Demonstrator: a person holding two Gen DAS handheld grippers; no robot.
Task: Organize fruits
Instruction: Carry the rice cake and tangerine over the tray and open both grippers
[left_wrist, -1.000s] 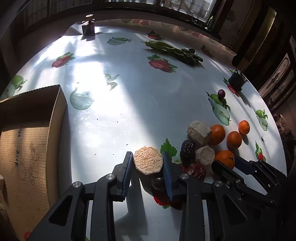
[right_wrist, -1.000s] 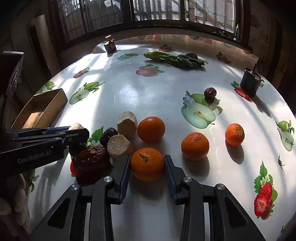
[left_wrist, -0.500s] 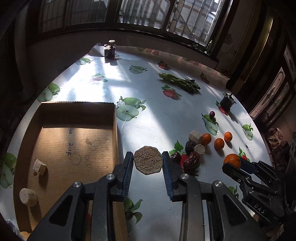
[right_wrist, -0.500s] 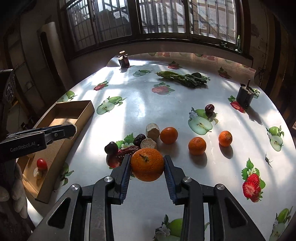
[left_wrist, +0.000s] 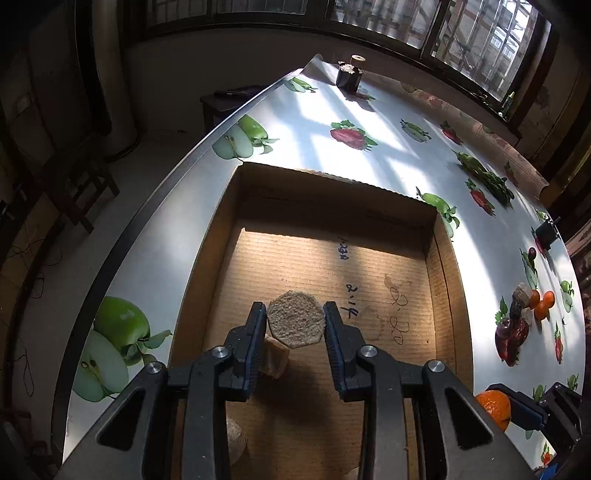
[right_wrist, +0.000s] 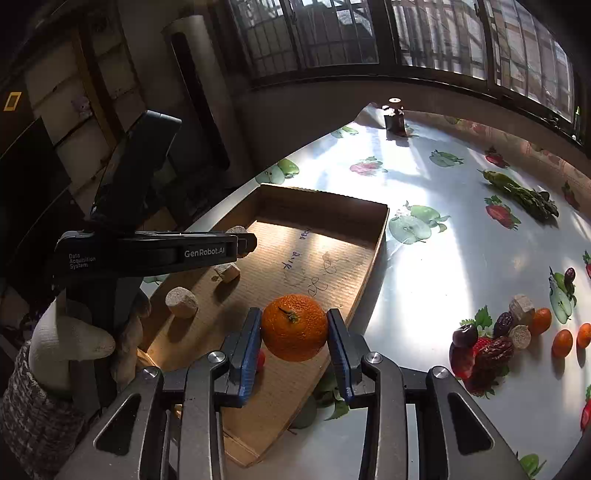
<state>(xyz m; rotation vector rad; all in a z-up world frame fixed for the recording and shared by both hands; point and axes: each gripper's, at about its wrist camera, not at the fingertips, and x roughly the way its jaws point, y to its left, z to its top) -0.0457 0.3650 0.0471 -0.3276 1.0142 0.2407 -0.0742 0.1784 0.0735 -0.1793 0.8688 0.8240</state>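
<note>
Cardboard box sits directly below the left gripper, jaws pinching the tan cut chunk; a second ago it hung over the tabletop fruit pile. Right view: right gripper pinches the orange above the box's near edge, also newly arrived.

The box floor lies bare from its middle toward 12 o'clock, open from above. Toward 6 o'clock a tan chunk and a round piece take up floor. Its walls rise all round. At 3 o'clock on the table, a fruit pile crowds the surface; between lies clear cloth.
</note>
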